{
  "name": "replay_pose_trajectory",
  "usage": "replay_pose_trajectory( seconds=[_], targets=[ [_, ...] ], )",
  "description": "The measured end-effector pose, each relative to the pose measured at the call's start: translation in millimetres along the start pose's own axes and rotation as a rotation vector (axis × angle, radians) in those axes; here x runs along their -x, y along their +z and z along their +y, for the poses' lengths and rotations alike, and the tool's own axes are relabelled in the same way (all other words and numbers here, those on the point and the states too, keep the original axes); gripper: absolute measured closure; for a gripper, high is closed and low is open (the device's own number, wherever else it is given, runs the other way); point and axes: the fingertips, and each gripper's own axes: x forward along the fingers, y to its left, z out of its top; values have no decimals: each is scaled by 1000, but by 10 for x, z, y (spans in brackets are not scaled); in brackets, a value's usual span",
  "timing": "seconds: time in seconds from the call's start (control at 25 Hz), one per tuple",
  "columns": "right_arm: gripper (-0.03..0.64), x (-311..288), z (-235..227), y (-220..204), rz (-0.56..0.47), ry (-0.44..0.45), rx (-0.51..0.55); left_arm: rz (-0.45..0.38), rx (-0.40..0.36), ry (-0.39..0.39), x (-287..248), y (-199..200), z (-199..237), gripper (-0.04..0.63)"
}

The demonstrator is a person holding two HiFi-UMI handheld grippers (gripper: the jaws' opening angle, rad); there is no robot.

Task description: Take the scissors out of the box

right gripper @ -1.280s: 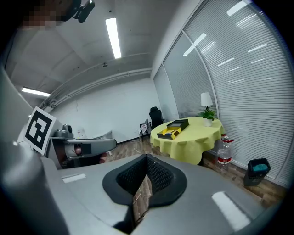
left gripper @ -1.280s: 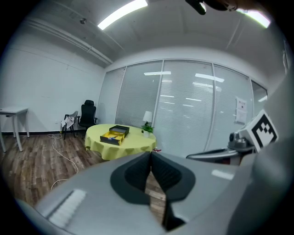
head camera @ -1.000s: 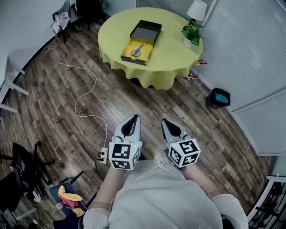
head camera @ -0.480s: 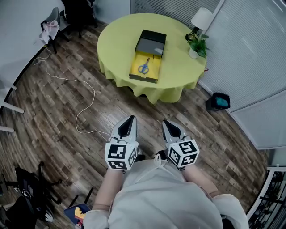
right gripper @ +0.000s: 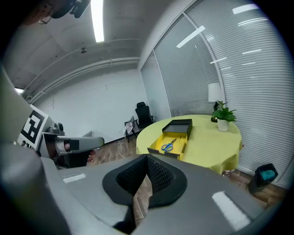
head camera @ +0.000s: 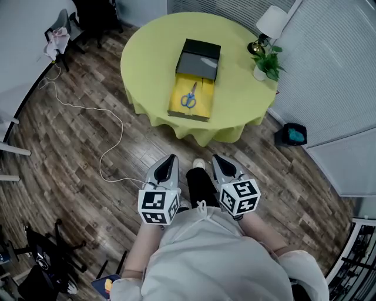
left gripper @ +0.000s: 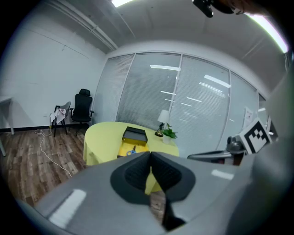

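A box (head camera: 194, 79) with a yellow inside and a dark lid lies open on the round table under a yellow-green cloth (head camera: 147, 53). Blue-handled scissors (head camera: 188, 100) lie in the yellow half. They also show small in the left gripper view, scissors (left gripper: 132, 151), and in the right gripper view, scissors (right gripper: 168, 146). My left gripper (head camera: 171, 157) and right gripper (head camera: 216, 157) hang side by side over the wood floor, well short of the table. Both are shut with nothing in them, left gripper (left gripper: 150, 154) and right gripper (right gripper: 147, 158) pointing toward the table.
A potted plant (head camera: 265, 66) and a white lamp (head camera: 271, 22) stand at the table's right side. A dark bin with a teal inside (head camera: 292, 134) sits by the blinds. A white cable (head camera: 111, 141) snakes over the floor at left. Black chairs (head camera: 94, 14) stand far left.
The table and box have come nearer and sit lower in the head view. Both grippers travelled forward with the person. A dark trouser leg and shoe now show between them.
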Motion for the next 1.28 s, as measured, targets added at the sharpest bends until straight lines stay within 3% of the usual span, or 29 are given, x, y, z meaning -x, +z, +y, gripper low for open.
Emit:
replay_pose_trajectory(
  seconds=[0.32,0.52,0.8,1.12,1.28],
  targets=[
    [618,-1032,-686,719,29,98,34,29,-11,64,-1267,567,298,588],
    [618,-1580,-1273,1063,58,120,63,90,-8,98,-2071,686,443,588],
    [618,-2046,-1869,1103,109,89,15,225,19,89,-2831,427,604,588],
    [618,-2394,-2014,901,174,1,-29,448,-135,23,-3417,-38,807,588],
    [618,-2464,-2003,888,175,-64,-87,572,-130,-41,-3630,-240,878,507]
  ],
)
